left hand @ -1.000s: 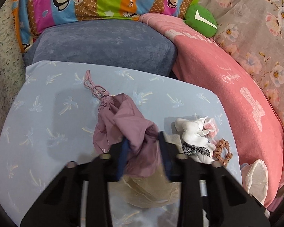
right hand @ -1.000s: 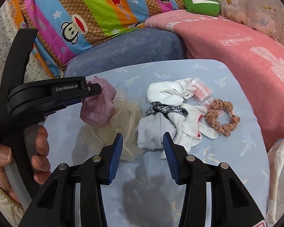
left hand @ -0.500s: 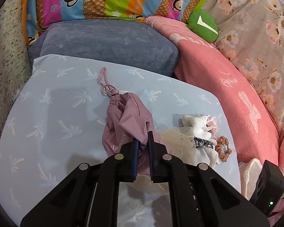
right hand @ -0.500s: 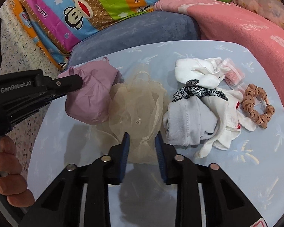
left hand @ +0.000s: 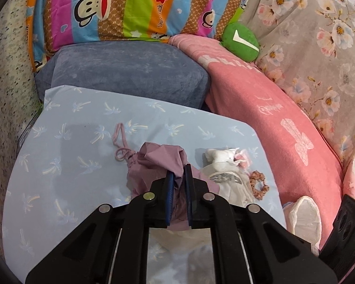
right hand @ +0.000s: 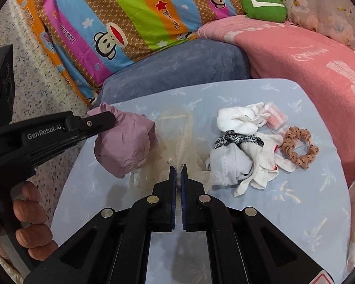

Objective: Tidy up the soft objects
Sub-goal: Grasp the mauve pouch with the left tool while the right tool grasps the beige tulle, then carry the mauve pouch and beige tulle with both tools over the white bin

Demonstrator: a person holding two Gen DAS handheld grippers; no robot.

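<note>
1. Our left gripper (left hand: 177, 177) has its jaws pinched on a fold of the mauve drawstring pouch (left hand: 153, 165). Our right gripper (right hand: 178, 174) has just been closing its jaws, and they now nip the near edge of the cream mesh bag (right hand: 177, 137).
2. Both bags sit at the near left of the pale blue cloth-covered table (right hand: 307, 224), touching each other. The pouch hangs bunched from the left jaws; whether its underside is off the cloth we cannot tell. Its cord (left hand: 120, 142) trails across the cloth.
3. To the right of the mesh lies a heap: white socks (right hand: 239, 120), a leopard-print band (right hand: 239, 139), a small pink packet (right hand: 275, 118) and a brown scrunchie (right hand: 300, 149) just beside it.
4. We judge everything here light and limp. The pouch fabric looks thin and smooth, so a shallow pinch may slide off; a doubled fold or the gathered neck by the cord seems the surer hold.
5. The mesh is sheer and open-weave. It should gather easily, yet it may snag on its neighbours or stretch, so we would take a bunched hem, not one layer.
6. The socks are thicker and should grip well at mid-length. The scrunchie is best pinched across its ring.
</note>
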